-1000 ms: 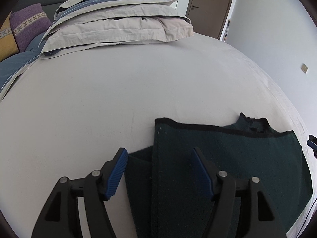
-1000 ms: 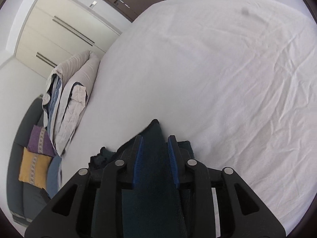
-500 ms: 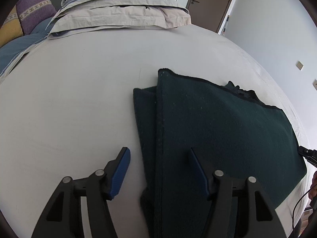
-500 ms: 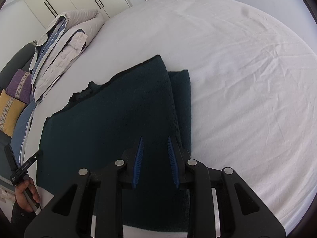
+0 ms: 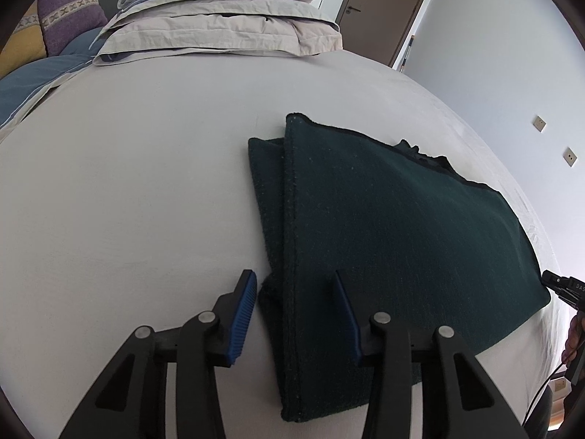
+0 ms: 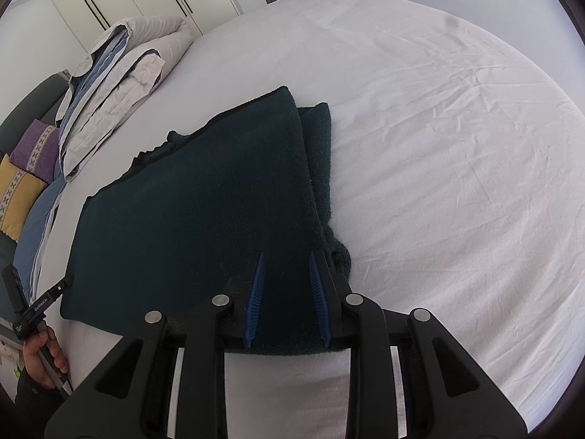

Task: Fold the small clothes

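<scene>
At the far left of the left wrist view a purple cushion [image 5: 69, 14] leans beside a yellow cushion [image 5: 20, 49], and next to them a stack of folded beige and blue bedding [image 5: 226, 25] sits at the far end of the bed [image 5: 120, 190], which is covered by a pale sheet. The left hand-held gripper [image 5: 292, 309] hovers low over the sheet with its blue-padded fingers spread wide, nothing between them but the folded left edge of the dark green garment [image 5: 384, 241] below. That garment lies flat on the bed in overlapping layers, a narrower under-layer showing along its left side and a ruffled dark hem at its far edge. Beyond it stand a brown door [image 5: 384, 3] and a pale wall. In the right wrist view the same dark green garment [image 6: 204, 201] spreads to the left of centre; the right hand-held gripper [image 6: 285, 292] is above its near edge, fingers parted by a narrow gap and gripping nothing. Wrinkled sheet fills the right side of the bed [image 6: 457, 146].
</scene>
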